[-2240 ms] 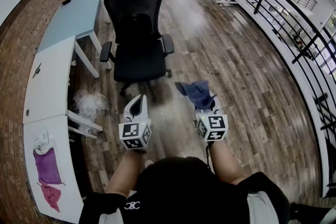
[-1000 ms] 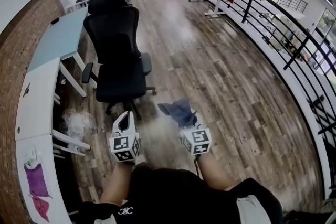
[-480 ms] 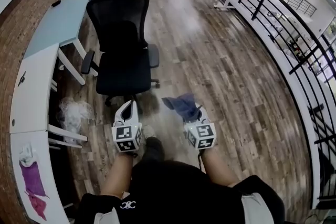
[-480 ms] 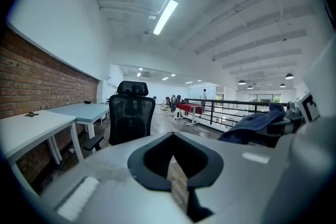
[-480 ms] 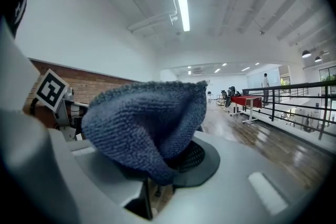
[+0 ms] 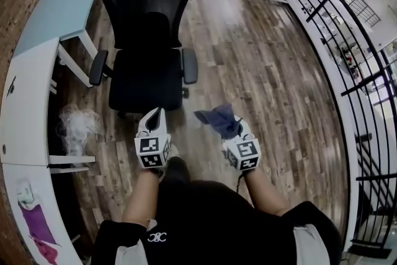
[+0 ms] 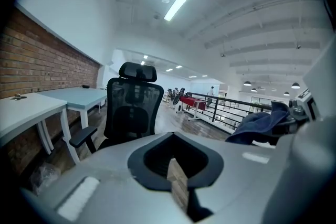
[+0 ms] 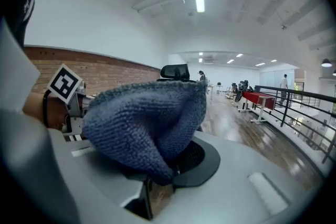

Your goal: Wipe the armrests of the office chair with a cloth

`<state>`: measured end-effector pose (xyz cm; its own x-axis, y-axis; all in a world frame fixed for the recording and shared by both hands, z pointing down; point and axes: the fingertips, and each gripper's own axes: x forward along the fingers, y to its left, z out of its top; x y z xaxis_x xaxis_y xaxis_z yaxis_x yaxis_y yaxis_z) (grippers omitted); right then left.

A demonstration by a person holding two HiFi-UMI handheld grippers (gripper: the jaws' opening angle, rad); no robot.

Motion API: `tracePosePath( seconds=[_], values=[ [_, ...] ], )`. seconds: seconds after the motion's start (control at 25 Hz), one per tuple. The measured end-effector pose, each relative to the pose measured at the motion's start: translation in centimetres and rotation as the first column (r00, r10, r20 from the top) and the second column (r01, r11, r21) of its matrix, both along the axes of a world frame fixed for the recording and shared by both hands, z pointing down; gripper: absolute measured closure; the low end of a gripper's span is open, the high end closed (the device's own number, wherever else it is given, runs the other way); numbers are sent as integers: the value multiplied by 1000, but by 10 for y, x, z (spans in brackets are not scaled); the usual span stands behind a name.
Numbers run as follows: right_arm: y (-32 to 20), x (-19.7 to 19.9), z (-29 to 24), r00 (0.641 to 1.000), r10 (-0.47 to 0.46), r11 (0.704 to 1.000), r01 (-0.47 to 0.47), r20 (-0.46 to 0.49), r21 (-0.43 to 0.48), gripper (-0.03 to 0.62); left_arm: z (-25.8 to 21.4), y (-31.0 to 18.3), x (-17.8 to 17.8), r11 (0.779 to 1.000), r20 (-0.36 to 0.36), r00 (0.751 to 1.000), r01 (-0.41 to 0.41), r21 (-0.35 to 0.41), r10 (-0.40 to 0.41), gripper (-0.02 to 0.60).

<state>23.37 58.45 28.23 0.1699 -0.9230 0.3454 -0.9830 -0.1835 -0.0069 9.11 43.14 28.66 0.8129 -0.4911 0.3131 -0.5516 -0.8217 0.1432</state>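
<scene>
A black office chair (image 6: 147,40) stands just ahead of me, its back (image 7: 132,107) towards the desks. Its left armrest (image 6: 96,67) and right armrest (image 6: 190,65) are both bare; the left armrest (image 7: 83,136) also shows in the left gripper view. My right gripper (image 6: 224,126) is shut on a blue-grey cloth (image 6: 217,118), which bunches up in front of its camera (image 8: 149,123). My left gripper (image 6: 153,118) is shut with nothing in it, just short of the chair's seat (image 6: 146,86).
White and pale blue desks (image 6: 37,59) run along the brick wall on the left, with a clear plastic bag (image 6: 75,124) on the floor beside them and purple cloths (image 6: 40,229) on the near desk. A black railing (image 6: 347,59) curves along the right. Wooden floor (image 6: 260,71) lies between.
I have come closer to the chair: it now fills more of the head view and stands right in front of both grippers. The cloth stays held in the right gripper.
</scene>
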Motion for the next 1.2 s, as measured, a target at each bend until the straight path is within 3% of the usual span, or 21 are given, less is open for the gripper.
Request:
tracePosePath(
  seconds=[0.24, 0.44, 0.64, 0.92, 1.04, 1.2],
  values=[
    [-85, 38, 3, 992, -13, 998, 19, 123, -52, 523, 11, -79, 28, 998, -9, 1000, -9, -70, 8, 577],
    [-127, 58, 0, 998, -34, 994, 40, 58, -107, 523, 11, -118, 49, 997, -2, 1000, -28, -77, 27, 577],
    [-140, 75, 19, 997, -50, 985, 58, 51, -163, 523, 24, -129, 55, 996, 24, 999, -20, -82, 22, 577],
    [-204, 117, 54, 990, -135, 963, 138, 27, -232, 523, 49, -173, 76, 983, 29, 998, 53, -176, -49, 577],
    [-225, 143, 76, 974, -224, 939, 228, 42, -256, 523, 55, -186, 104, 979, 55, 994, 105, -174, -96, 577],
    [-253, 163, 105, 908, -413, 860, 414, 69, -299, 523, 64, -208, 142, 970, 88, 984, 170, -174, -157, 577]
  ],
)
